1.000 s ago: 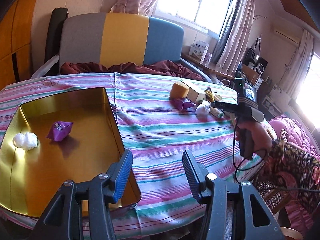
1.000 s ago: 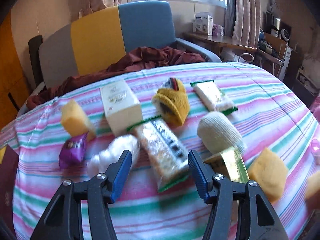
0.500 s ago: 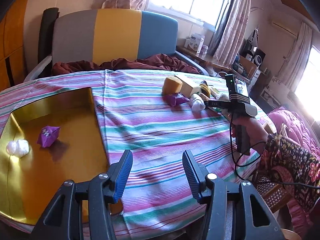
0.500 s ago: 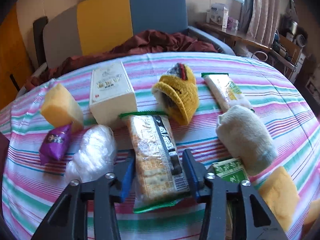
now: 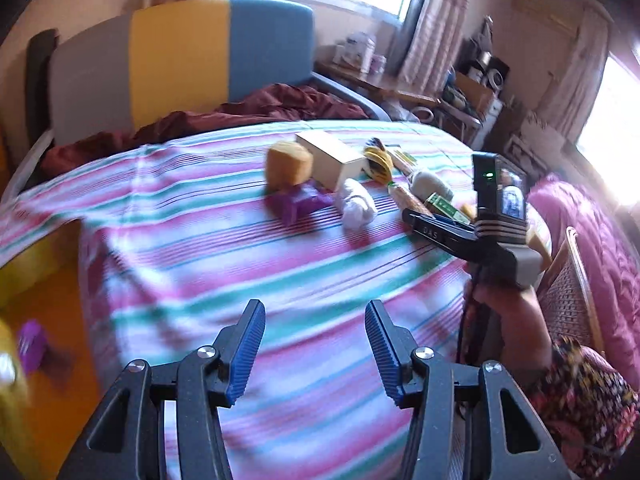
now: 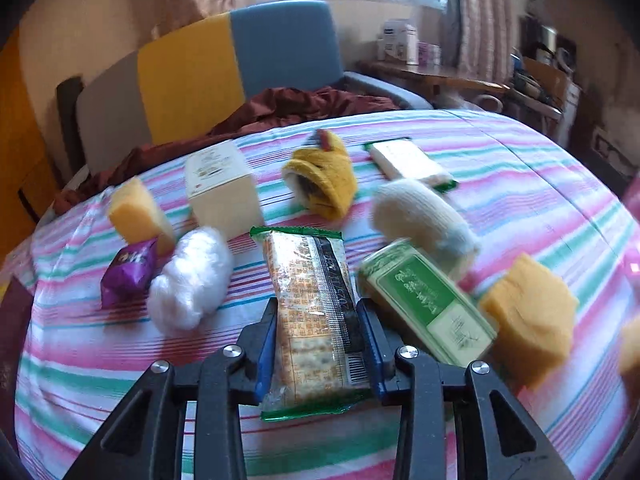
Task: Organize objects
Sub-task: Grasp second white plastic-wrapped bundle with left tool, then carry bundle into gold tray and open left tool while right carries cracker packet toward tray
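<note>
Cracker packet (image 6: 310, 312) on the striped cloth (image 6: 520, 184) now sits pinched between the right gripper (image 6: 318, 354) pads, which stood apart a second ago; lifting can follow. Left gripper (image 5: 314, 350) stays spread, empty.

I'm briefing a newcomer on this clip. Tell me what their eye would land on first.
The right claw stands out first: its blue pads press both long sides of a cracker packet on the striped tablecloth. Around the packet lie a green tea box to its right, a white cotton ball and a purple wrapper to its left. In the left wrist view, the left claw hangs open and empty above the cloth, beside a gold tray.
</note>
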The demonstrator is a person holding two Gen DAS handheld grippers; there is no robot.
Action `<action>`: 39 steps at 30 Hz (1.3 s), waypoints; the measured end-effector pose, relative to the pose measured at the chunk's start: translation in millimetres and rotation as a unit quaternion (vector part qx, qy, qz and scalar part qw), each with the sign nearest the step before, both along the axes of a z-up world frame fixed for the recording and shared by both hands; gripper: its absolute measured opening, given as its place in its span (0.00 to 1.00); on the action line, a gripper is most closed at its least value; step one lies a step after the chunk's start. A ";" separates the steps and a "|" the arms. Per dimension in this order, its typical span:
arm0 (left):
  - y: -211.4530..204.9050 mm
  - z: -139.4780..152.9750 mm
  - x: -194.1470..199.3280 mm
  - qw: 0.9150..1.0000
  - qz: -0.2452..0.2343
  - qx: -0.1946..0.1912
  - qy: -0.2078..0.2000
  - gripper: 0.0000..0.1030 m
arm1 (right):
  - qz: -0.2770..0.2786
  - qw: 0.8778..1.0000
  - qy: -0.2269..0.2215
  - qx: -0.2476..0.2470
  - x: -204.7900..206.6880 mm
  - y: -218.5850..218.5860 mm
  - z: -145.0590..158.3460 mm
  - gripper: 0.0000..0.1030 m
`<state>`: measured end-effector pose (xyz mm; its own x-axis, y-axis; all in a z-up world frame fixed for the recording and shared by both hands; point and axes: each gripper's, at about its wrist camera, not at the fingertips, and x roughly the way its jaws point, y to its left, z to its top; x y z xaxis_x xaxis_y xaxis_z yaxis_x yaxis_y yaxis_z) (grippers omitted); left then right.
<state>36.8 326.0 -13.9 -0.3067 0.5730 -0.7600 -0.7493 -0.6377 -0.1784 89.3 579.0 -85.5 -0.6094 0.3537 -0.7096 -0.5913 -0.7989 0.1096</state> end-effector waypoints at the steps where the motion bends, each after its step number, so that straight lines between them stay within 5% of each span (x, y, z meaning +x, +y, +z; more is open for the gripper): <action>1: 8.1 -2.4 -3.5 1.000 -0.003 0.002 -0.009 0.51 | -0.012 1.000 0.003 -0.001 1.6 2.6 0.1 0.36; 16: 126.2 -54.1 -57.9 0.993 -0.006 0.021 -0.115 0.50 | -0.047 0.997 0.044 -0.035 19.8 17.5 -3.2 0.37; 25: 157.0 -65.6 -71.7 0.996 0.000 0.012 -0.085 0.49 | -0.048 0.997 0.052 -0.041 21.5 18.0 -5.3 0.38; 27: 157.9 -71.7 -70.8 0.997 -0.001 0.010 -0.072 0.35 | -0.048 0.997 0.052 -0.040 21.3 17.9 -5.4 0.38; 39: 106.2 -73.9 -52.7 0.998 -0.003 0.053 -0.046 0.33 | -0.049 0.997 0.046 -0.031 19.1 15.9 -4.5 0.38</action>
<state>-15.8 432.2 -87.8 -0.2352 0.6537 -0.7193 -0.7311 -0.6066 -0.3123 108.4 594.9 -90.0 -0.6374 0.3720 -0.6747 -0.6509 -0.7286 0.2132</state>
